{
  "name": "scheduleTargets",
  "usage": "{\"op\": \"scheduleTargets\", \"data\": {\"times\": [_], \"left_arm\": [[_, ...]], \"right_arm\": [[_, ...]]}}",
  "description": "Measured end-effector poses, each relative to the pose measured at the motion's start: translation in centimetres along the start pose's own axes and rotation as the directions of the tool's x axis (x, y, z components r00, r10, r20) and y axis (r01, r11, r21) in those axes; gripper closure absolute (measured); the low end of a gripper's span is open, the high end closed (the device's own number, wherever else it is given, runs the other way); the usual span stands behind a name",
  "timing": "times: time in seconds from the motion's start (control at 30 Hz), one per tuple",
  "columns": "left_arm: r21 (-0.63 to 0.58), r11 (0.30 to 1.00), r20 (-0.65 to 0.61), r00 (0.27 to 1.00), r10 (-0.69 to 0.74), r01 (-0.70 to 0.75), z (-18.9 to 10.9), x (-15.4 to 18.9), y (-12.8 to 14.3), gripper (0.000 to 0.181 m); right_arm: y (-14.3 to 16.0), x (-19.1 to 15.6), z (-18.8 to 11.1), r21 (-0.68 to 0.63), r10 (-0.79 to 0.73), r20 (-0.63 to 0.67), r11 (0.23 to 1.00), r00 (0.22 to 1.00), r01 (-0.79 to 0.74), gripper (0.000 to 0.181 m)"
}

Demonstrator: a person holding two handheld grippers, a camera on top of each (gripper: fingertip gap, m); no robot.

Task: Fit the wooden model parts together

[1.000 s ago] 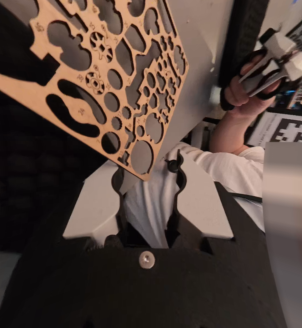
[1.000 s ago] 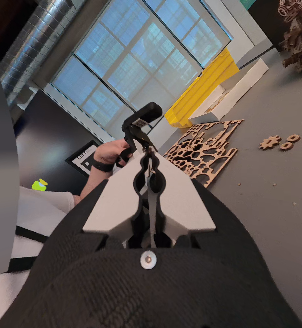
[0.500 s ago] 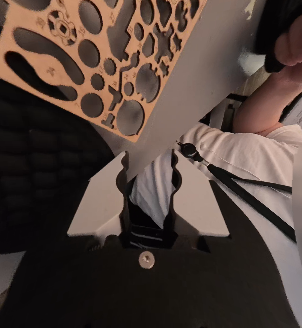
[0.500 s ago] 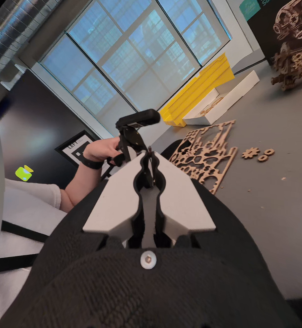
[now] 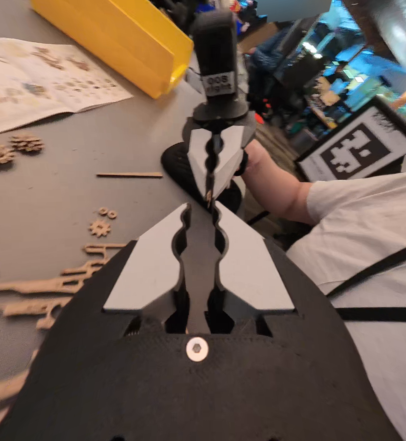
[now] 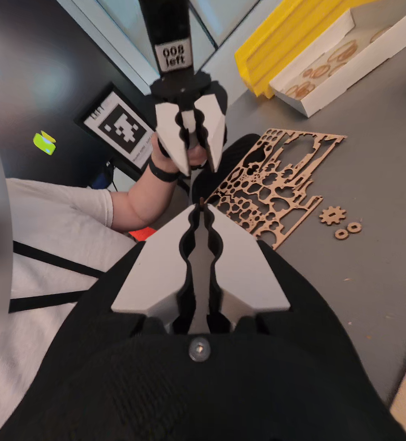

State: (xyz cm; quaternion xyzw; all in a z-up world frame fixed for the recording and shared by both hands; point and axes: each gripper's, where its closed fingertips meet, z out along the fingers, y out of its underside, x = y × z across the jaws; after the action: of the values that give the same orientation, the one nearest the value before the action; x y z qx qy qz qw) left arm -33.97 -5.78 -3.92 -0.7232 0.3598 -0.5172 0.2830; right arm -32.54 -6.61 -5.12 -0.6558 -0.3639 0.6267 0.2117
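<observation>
A: While the two grippers faced each other tip to tip above the table's [image 6: 376, 191] near edge, what did the right gripper [image 6: 200, 208] hold?
B: A small dark wooden peg [image 6: 201, 201], pinched at the very fingertips. Jaws nearly closed on it. In the left view it showed as a thin sliver [image 5: 209, 196] poking from the right gripper's [image 5: 209, 191] tips, just beside the left gripper's [image 5: 201, 207] right fingertip.

A: Left gripper?
B: Fingers stood a narrow gap apart, nothing between them. Same in the right view: left gripper [image 6: 200, 170] pointing down at the peg, tips parted, apart from it.

A: Other parts?
B: Punched-out wooden sheet [image 6: 276, 188] lay flat on the gray table, just right of the right gripper. A gear [image 6: 332, 215] and two washers [image 6: 348, 231] lay near the sheet's far corner, apart from it. The left view showed the gear [image 5: 99, 228] too, plus two bigger gears [image 5: 11, 148] farther left and a thin stick [image 5: 129, 175] on the table.

A: Background?
B: Yellow bin [image 6: 276, 45] at the back edge, white tray [image 6: 321, 78] with round wooden pieces touching it. Printed sheet [image 5: 37, 78] beside the bin in the left view, blurred. Person in white shirt [image 6: 54, 219] with black straps, a hand [image 6: 173, 155] on the left gripper's grip.
</observation>
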Motion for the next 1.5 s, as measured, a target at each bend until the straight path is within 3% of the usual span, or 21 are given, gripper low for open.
{"op": "scheduleTargets", "data": {"times": [0.13,0.3,0.6,0.73,0.83,0.93,1.07,1.23,1.4,1.5], "left_arm": [[-0.086,0.996,-0.108,0.994,-0.028,0.018,1.6,-0.9,-0.5,0.159],[-0.091,0.996,-0.17,0.985,-0.002,-0.014,2.0,-1.9,-1.7,0.176],[-0.101,0.994,-0.162,0.986,0.027,-0.044,2.1,-4.5,-1.6,0.181],[-0.131,0.989,-0.009,0.997,0.072,-0.072,2.1,-7.4,-0.8,0.181],[-0.084,0.996,-0.129,0.992,0.003,-0.014,2.2,-5.7,-1.1,0.181],[-0.025,1.0,-0.134,0.991,-0.017,0.014,2.4,-5.9,-1.5,0.179],[0.022,0.997,-0.249,0.966,-0.062,0.07,2.2,-4.4,-2.2,0.168],[-0.009,0.999,-0.19,0.981,-0.034,0.032,2.9,-4.9,-1.6,0.164],[-0.038,0.999,-0.18,0.983,-0.038,0.031,3.4,-5.1,-1.0,0.175],[0.004,0.999,-0.148,0.989,-0.031,0.031,3.2,-5.5,-1.5,0.177]], "right_arm": [[-1.2,1.0,0.1,-0.057,-0.041,-0.009,0.998,0.999,0.041,0.18],[-2.6,2.4,-0.1,-0.094,-0.097,-0.009,0.991,0.995,0.096,0.18],[-2.7,4.7,0.3,-0.165,-0.2,0.0,0.966,0.98,0.198,0.18],[-2.8,4.6,-0.2,-0.112,-0.161,0.065,0.979,0.985,0.168,0.18],[-2.7,5.3,-0.8,-0.09,-0.142,0.055,0.985,0.988,0.147,0.18],[-2.5,5.2,-0.8,-0.091,-0.137,0.072,0.985,0.988,0.144,0.18],[-2.4,5.0,-0.5,-0.084,-0.115,0.091,0.989,0.989,0.122,0.18],[-2.3,5.1,-0.3,-0.089,-0.102,0.084,0.99,0.991,0.109,0.18],[-1.9,5.4,-0.2,-0.112,-0.103,0.061,0.988,0.993,0.11,0.18],[-2.6,5.7,-0.3,-0.071,-0.084,0.06,0.994,0.995,0.088,0.179]]}}
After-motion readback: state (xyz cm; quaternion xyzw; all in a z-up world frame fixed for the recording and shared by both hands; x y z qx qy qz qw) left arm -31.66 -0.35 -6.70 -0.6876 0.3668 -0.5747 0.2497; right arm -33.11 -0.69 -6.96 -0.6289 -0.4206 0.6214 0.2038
